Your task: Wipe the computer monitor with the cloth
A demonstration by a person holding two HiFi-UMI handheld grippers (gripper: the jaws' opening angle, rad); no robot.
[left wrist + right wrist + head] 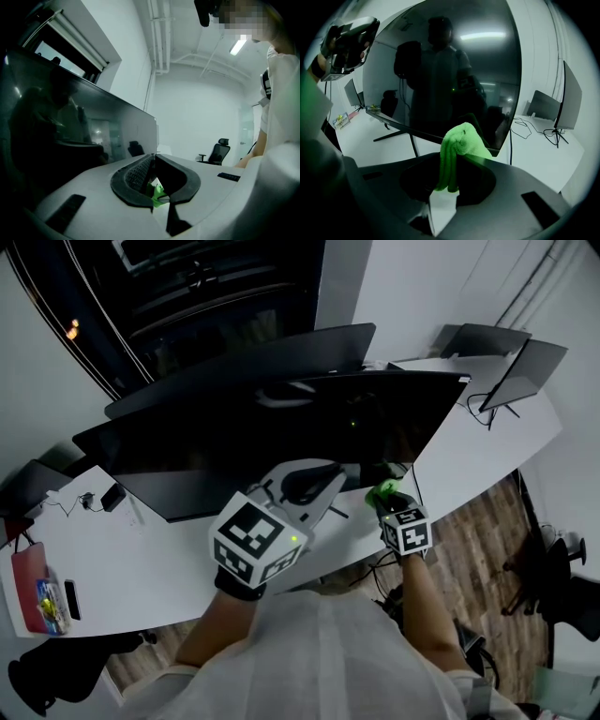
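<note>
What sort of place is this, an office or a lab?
Most likely an open-plan office: a long white desk carries a wide curved monitor and more monitors further along, and a black swivel office chair stands in the background.

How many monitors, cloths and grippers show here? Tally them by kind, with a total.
Monitors: 4 clear; a dark shape at the left edge is unclear.
Green cloth: 1
Grippers: 2, left gripper and right gripper
Total: 7
</note>
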